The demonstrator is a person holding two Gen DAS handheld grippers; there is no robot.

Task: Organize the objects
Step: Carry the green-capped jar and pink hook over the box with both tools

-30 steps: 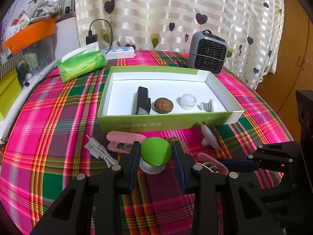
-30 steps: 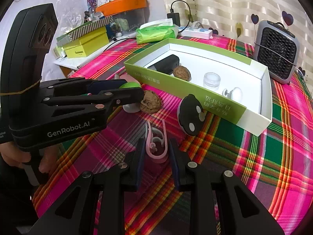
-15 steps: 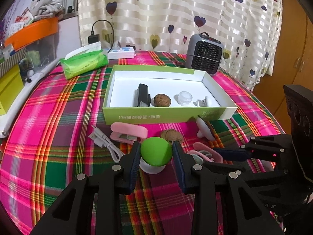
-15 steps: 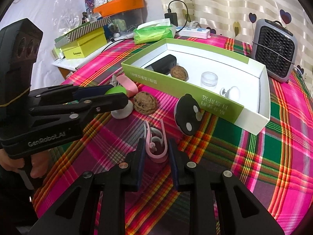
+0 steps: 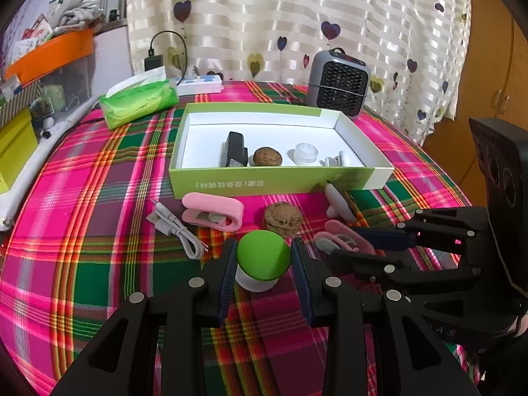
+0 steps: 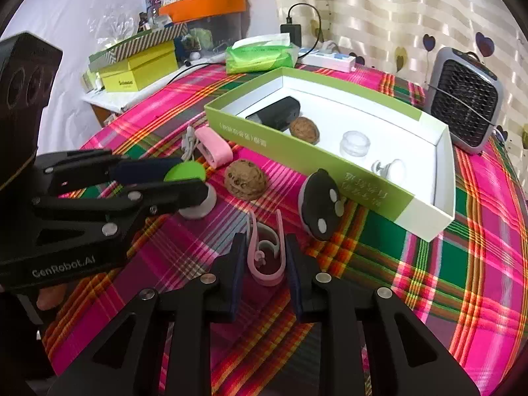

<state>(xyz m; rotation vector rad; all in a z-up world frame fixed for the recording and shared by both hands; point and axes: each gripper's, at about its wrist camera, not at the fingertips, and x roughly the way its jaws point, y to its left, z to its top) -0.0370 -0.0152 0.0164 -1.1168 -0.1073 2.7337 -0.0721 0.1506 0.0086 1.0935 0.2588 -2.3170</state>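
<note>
Two grips, both yours: left gripper clamps the green-capped jar; right gripper pinches the pink clip; walnut lies just ahead.

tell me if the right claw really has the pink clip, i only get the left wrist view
observer: yes, the right claw is shut on the pink clip, with a pad pressing each side of it.
operator: ok and whats that white thing standing by the box front
observer: its other face is black with white spots. It is a round piece standing tilted beside the green box.
</note>
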